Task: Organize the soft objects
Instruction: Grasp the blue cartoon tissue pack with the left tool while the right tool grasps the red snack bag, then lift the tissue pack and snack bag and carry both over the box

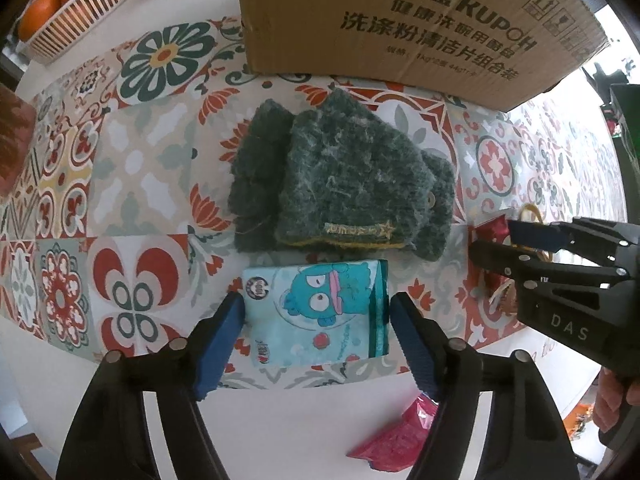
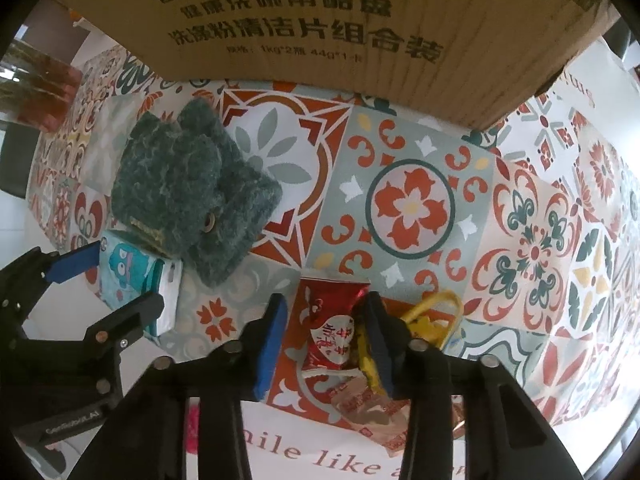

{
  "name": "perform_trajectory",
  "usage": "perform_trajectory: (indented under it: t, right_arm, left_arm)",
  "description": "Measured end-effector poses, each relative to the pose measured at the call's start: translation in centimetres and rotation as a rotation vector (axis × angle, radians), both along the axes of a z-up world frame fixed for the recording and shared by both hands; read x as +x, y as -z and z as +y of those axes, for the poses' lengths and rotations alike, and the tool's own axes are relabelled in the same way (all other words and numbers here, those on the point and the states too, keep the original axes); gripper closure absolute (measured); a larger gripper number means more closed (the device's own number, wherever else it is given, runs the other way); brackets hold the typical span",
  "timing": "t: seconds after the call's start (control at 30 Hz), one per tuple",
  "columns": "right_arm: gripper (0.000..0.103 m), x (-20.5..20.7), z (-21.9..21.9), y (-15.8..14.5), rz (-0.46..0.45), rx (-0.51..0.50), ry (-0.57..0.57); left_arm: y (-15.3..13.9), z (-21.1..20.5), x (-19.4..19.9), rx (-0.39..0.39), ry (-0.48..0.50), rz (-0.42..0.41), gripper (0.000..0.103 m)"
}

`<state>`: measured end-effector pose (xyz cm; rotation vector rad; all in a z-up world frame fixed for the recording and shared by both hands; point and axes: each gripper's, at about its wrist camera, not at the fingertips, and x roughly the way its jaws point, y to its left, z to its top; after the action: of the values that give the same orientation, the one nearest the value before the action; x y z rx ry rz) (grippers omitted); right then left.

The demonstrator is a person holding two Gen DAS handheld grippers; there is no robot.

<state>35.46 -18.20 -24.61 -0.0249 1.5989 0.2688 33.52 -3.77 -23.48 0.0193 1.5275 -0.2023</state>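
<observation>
Tissue pack [image 1: 320, 312] lies between the left gripper's [image 1: 316, 344] spread fingers [image 1: 222, 344].

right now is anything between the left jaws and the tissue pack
Nothing visible: the left gripper is open, its jaws flanking the tissue pack on both sides. The green knit glove lies just beyond the pack.

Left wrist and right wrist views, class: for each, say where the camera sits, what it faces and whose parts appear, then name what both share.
Left wrist: on the left gripper, facing forward and down at the tissue pack between its open fingers; right gripper enters from the right.
Right wrist: on the right gripper, facing the red snack packet; left gripper at left.
Shared: green knit glove, cardboard box, patterned tablecloth.
</observation>
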Motion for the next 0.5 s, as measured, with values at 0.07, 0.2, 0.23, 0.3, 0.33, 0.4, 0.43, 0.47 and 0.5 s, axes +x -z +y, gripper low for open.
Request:
perform_trajectory:
  t: [0.07, 0.2, 0.23, 0.3, 0.33, 0.4, 0.43, 0.47, 0.5]
  right_arm:
    - [0.074, -0.1, 0.1, 0.2, 0.003, 0.008, 0.008]
    - [0.076, -0.8, -0.2, 0.5, -0.004, 0.022, 0.035]
    - [0.076, -0.9, -0.2, 0.5, -0.004, 0.028, 0.039]
    - [0.076, -1.2, -0.5, 0.6, -0.01, 0.027, 0.046]
    - [0.076, -1.5, -0.7, 0.4, -0.014, 0.029, 0.046]
    - [0.076, -1.8, -0.7, 0.0, -0.024, 0.041, 0.047]
    - [0.076, -2.2, -0.9, -0.4, -0.03, 0.045, 0.046]
    - [0.076, -2.5, -0.9, -0.7, -0.037, 0.049, 0.045]
    - [0.076, -2.7, -0.8, -1.0, -0.047, 0.052, 0.046]
  left_arm:
    - [0.3, -0.3, 0.0, 0.001, -0.004, -0.007, 0.031]
    - [0.3, -0.4, 0.1, 0.001, -0.003, -0.024, 0.032]
    - [0.3, -0.3, 0.0, 0.001, -0.002, -0.026, 0.032]
    - [-0.1, 0.0, -0.6, -0.007, -0.004, -0.02, 0.032]
    - [-0.3, 0.0, -0.8, -0.012, -0.003, -0.018, 0.032]
    - [-1.0, 0.1, -1.4, -0.019, -0.003, -0.022, 0.032]
    - [-1.2, 0.1, -1.7, -0.024, -0.004, -0.028, 0.032]
    - [-1.6, 0.0, -2.0, -0.027, -0.005, -0.033, 0.032]
    - [-1.9, 0.1, -2.1, -0.03, -0.006, -0.04, 0.032]
